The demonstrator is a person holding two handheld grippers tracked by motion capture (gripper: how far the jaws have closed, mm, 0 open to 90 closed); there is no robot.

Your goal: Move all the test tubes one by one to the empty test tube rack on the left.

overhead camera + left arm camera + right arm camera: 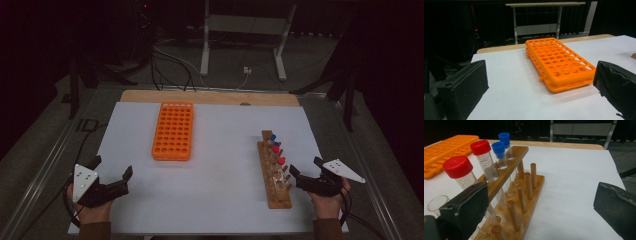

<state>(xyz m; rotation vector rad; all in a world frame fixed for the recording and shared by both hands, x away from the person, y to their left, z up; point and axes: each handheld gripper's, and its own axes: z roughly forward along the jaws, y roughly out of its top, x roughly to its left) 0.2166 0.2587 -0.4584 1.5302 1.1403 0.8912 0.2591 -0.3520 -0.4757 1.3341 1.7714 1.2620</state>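
An orange tube rack [173, 131] lies flat, empty, at the table's left; at the right, a wooden rack [274, 172] holds red- and blue-capped tubes [484, 160].

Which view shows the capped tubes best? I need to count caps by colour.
The right gripper view: two red-capped tubes and two blue-capped tubes stand close up in the wooden rack. The high view shows them as small coloured dots on the right of the table.

Orange rack [173, 131] is lying on white sheet [220, 150]; brown wooden stand [274, 172] is showing red and blue caps, tubes apparently clear.
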